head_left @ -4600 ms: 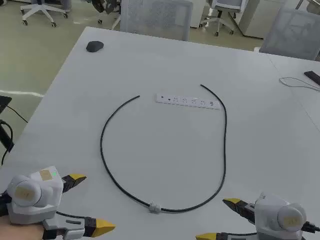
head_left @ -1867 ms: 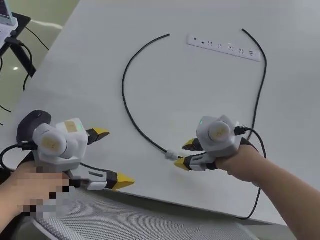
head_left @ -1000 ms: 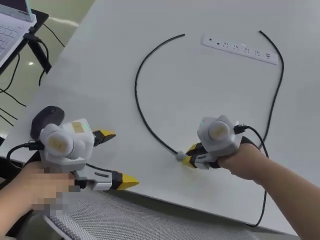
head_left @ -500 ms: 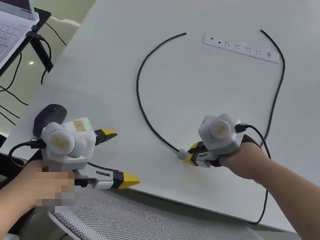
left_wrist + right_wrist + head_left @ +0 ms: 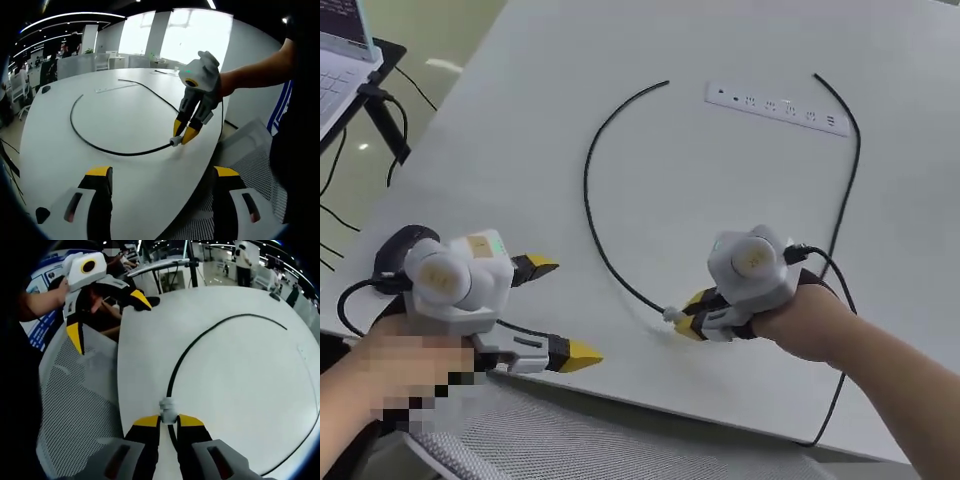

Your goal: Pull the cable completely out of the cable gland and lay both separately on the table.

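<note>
Black thin cable [image 5: 588, 190], knobby white gland [image 5: 168, 410]: R tongs [image 5: 686, 317] clamp cable behind gland; L tongs [image 5: 570, 308] agape.

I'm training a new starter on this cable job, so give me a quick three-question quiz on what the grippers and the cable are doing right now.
1. True or false: the left gripper has its jaws open and holds nothing.
2. Pick one. The right gripper has its jaws: A wide open; B shut on the cable beside the gland; C shut on nothing.
3. Fill in: the gland is ___ the cable (on or off).

Key: 1 true; 2 B; 3 on.
</note>
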Demonstrator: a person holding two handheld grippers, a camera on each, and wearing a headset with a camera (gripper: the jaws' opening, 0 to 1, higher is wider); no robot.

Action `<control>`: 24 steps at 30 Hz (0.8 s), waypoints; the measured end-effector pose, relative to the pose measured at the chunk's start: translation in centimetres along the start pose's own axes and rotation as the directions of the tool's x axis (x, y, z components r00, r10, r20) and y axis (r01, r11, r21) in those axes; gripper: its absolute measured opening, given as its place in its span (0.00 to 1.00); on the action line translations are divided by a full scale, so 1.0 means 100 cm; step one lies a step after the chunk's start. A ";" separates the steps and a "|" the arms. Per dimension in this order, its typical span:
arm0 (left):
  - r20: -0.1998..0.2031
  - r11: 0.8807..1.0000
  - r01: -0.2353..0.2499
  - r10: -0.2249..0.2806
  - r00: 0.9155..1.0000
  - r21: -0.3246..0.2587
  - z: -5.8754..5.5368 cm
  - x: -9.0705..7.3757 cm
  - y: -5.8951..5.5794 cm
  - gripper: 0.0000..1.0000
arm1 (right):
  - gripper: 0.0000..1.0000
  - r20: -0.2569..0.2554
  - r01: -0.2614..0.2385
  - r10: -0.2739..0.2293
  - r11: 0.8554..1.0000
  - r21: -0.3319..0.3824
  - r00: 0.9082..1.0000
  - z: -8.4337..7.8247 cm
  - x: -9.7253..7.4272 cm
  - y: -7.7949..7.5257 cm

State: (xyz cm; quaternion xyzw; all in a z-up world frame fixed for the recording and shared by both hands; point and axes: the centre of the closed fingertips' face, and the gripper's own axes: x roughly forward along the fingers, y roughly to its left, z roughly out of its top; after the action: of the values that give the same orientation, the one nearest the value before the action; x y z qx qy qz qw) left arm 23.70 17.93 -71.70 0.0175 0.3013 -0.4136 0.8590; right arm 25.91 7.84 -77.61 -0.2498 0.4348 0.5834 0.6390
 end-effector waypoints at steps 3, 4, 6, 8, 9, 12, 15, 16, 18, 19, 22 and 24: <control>0.007 1.000 0.016 -0.016 1.000 0.022 0.011 0.004 -0.003 0.81 | 0.07 0.007 -0.003 0.003 1.000 -0.001 1.000 0.004 -0.009 0.004; 0.010 0.999 0.026 -0.026 1.000 0.030 0.015 0.007 -0.005 0.81 | 0.07 0.009 -0.003 0.003 1.000 -0.005 1.000 0.005 -0.011 0.006; 0.014 0.998 0.040 -0.041 0.999 0.041 0.021 0.010 -0.009 0.80 | 0.07 0.013 -0.005 0.005 1.000 -0.012 1.000 0.008 -0.019 0.010; 0.017 0.997 0.058 -0.059 0.998 0.055 0.027 0.014 -0.014 0.79 | 0.07 0.016 -0.009 0.010 1.000 -0.011 1.000 0.010 -0.025 0.013; 0.016 0.996 0.067 -0.068 0.998 0.062 0.030 0.015 -0.017 0.79 | 0.07 0.016 -0.011 0.011 1.000 -0.014 1.000 0.011 -0.028 0.014; 0.022 0.991 0.095 -0.098 0.995 0.094 0.040 0.021 -0.027 0.79 | 0.07 0.020 -0.014 0.015 1.000 -0.026 1.000 0.016 -0.040 0.018; 0.041 0.983 0.124 -0.130 0.991 0.133 0.051 0.026 -0.038 0.77 | 0.07 0.025 -0.011 0.012 0.999 -0.039 1.000 0.020 -0.049 0.020; 0.041 0.981 0.135 -0.142 0.989 0.140 0.053 0.028 -0.042 0.76 | 0.07 0.023 -0.013 0.014 0.999 -0.045 1.000 0.021 -0.053 0.022; 0.036 0.978 0.148 -0.155 0.987 0.147 0.055 0.033 -0.046 0.75 | 0.07 0.021 -0.017 0.018 0.998 -0.056 1.000 0.023 -0.059 0.024; 0.035 0.977 0.151 -0.158 0.987 0.148 0.056 0.034 -0.046 0.75 | 0.07 0.021 -0.018 0.019 0.998 -0.058 1.000 0.024 -0.060 0.025; 0.026 0.973 0.174 -0.180 0.983 0.152 0.058 0.039 -0.052 0.73 | 0.07 0.012 -0.020 0.022 0.997 -0.079 1.000 0.027 -0.069 0.027; 0.028 0.972 0.185 -0.191 0.981 0.148 0.060 0.041 -0.054 0.72 | 0.07 0.013 -0.026 0.027 0.996 -0.090 1.000 0.031 -0.073 0.030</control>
State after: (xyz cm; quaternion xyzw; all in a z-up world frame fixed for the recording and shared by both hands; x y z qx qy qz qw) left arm 24.79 9.87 -67.76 0.0426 0.2526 -0.5141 0.8186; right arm 24.31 7.08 -69.31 -0.2684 0.4069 0.6125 0.6223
